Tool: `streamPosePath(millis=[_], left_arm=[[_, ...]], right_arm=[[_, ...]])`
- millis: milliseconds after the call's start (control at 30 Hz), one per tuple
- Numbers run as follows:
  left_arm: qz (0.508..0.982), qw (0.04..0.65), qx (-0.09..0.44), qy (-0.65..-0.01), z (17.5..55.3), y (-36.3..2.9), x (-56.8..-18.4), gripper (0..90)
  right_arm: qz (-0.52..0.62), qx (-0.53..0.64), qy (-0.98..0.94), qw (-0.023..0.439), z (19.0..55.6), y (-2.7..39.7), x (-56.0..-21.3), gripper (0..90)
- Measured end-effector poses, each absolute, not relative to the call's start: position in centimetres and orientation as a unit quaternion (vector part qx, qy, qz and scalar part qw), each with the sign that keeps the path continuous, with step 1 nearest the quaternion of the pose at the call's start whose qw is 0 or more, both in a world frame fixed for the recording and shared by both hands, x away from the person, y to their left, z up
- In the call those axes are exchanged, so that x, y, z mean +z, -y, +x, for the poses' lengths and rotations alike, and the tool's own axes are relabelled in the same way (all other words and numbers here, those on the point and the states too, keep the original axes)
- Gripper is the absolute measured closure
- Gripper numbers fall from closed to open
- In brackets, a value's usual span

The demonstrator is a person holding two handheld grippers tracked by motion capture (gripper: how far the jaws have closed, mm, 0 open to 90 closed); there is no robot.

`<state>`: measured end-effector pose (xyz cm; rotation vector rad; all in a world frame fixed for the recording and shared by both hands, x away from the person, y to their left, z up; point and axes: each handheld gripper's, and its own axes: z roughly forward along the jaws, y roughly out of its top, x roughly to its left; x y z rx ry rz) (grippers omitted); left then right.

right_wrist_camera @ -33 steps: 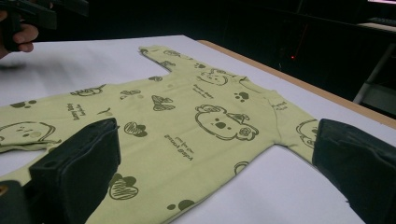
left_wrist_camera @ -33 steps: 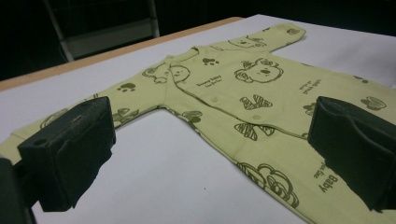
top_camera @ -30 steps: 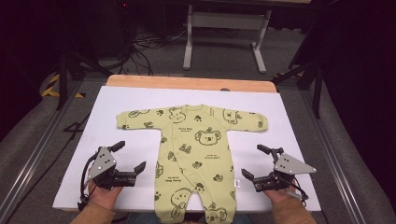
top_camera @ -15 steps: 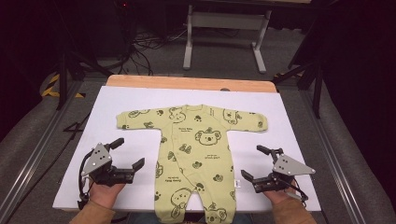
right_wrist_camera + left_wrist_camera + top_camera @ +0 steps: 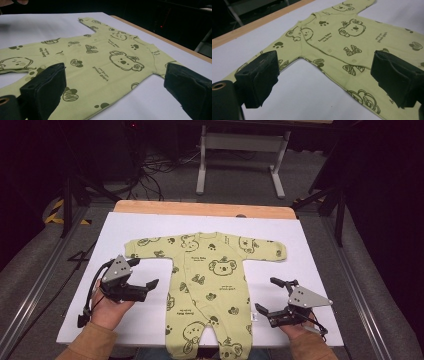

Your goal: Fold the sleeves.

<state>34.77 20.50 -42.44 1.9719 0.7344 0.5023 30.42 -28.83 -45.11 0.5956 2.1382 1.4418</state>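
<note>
Left gripper [image 5: 141,274]: jaws apart, nothing between the pads, just been closing a little (still wide). Held in left hand [image 5: 111,306] above the white table cover [image 5: 320,250], just left of the baby romper [image 5: 210,285], near the armpit under its left-side sleeve. In left gripper view, pads framing the sleeve-to-body corner and bare white cover, not touching cloth. Black cable trailing from the gripper toward the near left edge.

Right gripper [image 5: 272,295]: jaws apart, empty, pointing toward the romper's right flank. Sitting low over the cover, just beside the romper's lower side edge (contact with cloth not clear). In right gripper view, pads spanning the body and the far sleeve. Grey three-cornered plate on top.

Romper: light green, dark koala and paw prints, lying flat, front up, both sleeves spread sideways, legs toward the person, feet at the near edge of the cover. Snap placket down the front. Centred on the cover, between the two grippers.

Wooden table edge [image 5: 200,209] showing beyond the cover's far side. Behind: grey floor, dark cables, a white metal stand [image 5: 240,150].
</note>
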Motion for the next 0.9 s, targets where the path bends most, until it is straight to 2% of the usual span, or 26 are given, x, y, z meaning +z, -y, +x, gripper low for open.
streamPosePath(millis=[133,400,900], left_arm=[[0.821,0.450,0.184,-0.299,36.4,-20.7,-41.2,9.6],[0.835,0.407,0.190,-0.318,38.8,-20.9,-39.8,11.3],[0.827,0.388,0.164,-0.373,43.2,-22.1,-40.7,11.4]], right_arm=[[0.219,0.527,-0.785,0.242,30.5,28.8,-45.2,4.7],[0.217,0.527,-0.785,0.244,30.4,28.9,-45.0,5.3],[0.213,0.527,-0.785,0.244,30.4,29.0,-44.9,5.6]])
